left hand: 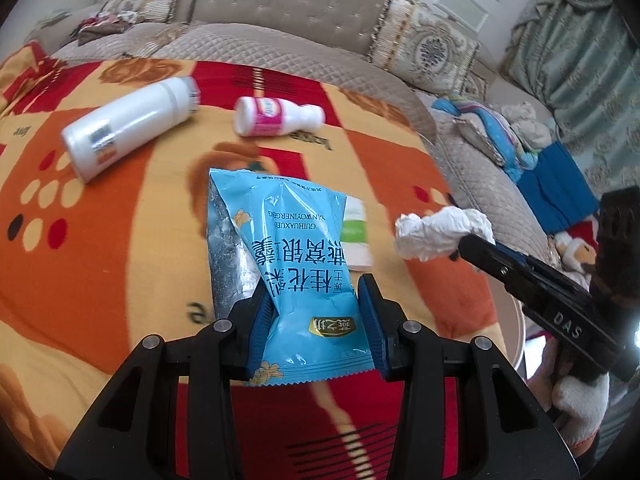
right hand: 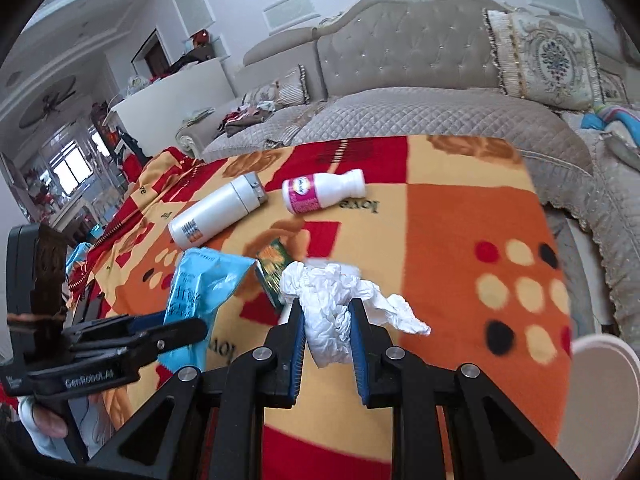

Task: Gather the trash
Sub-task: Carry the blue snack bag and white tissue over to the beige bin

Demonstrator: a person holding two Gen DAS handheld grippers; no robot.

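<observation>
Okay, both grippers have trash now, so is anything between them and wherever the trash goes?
No bin shows in either view, so that path cannot be judged. The left gripper is shut on the blue wrapper and the right gripper on the crumpled tissue; two bottles lie beyond them on the blanket.

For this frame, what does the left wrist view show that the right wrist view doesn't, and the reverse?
Only the left wrist view: the printed face of the blue foil snack packet clamped in the left gripper, and folded blue cloth on the sofa.

Only the right wrist view: a room with a window behind, and the white crumpled tissue seen between the right gripper pads.

Both: the tall white bottle, the small white bottle with pink label, the small green-and-white box, all lying on the red-orange patterned blanket.
</observation>
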